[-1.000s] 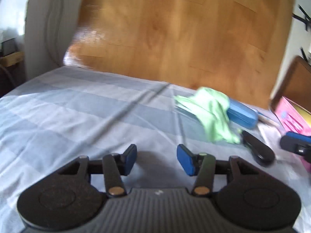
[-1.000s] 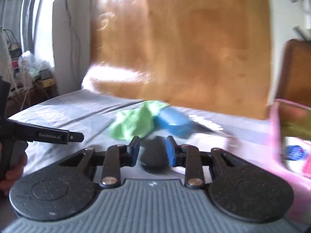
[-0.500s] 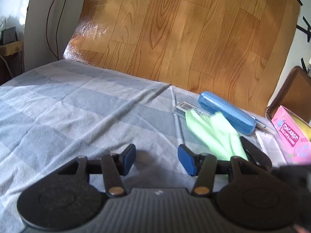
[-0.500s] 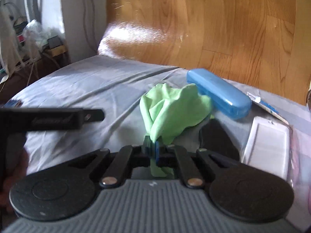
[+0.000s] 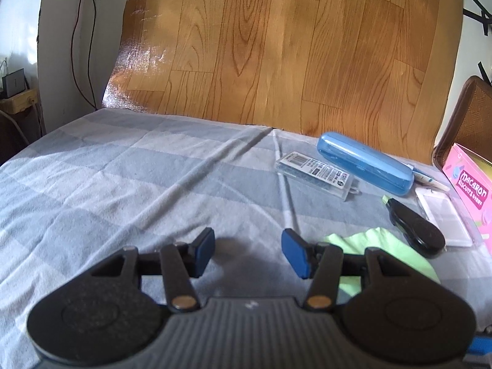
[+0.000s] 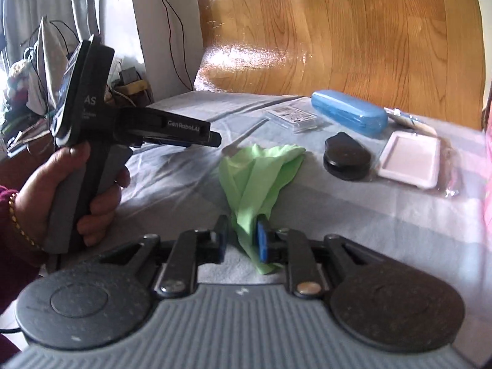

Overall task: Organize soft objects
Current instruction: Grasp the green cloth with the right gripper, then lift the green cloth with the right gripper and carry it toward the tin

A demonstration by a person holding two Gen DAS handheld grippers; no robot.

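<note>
Wood-grain panel stands upright beyond both grippers, glare on its lower left. Grey checked bedsheet spreads under everything, creased ahead of the left gripper.

Left gripper: fingers spread wide, nothing between them, only sheet in the gap. Seen from the right wrist view, a hand grips its handle, off to the left of the right gripper and raised above the sheet.

Right gripper: fingers drawn in close, pinching the green cloth near its lower end. The cloth fans out forward from the pinch, its far edge draped on the sheet; a small tail hangs behind the pads. In the left wrist view the same cloth shows just right of the left gripper's right finger, partly hidden by it.

Ahead and right of the cloth: pink box at the far right edge; blue case, long, lying flat; white flat pack in clear wrap; black oval object, just beyond the cloth's far edge, apart from it; clear labelled packet left of the blue case.

Left beyond the bed: cluttered corner, cables on the wall.
</note>
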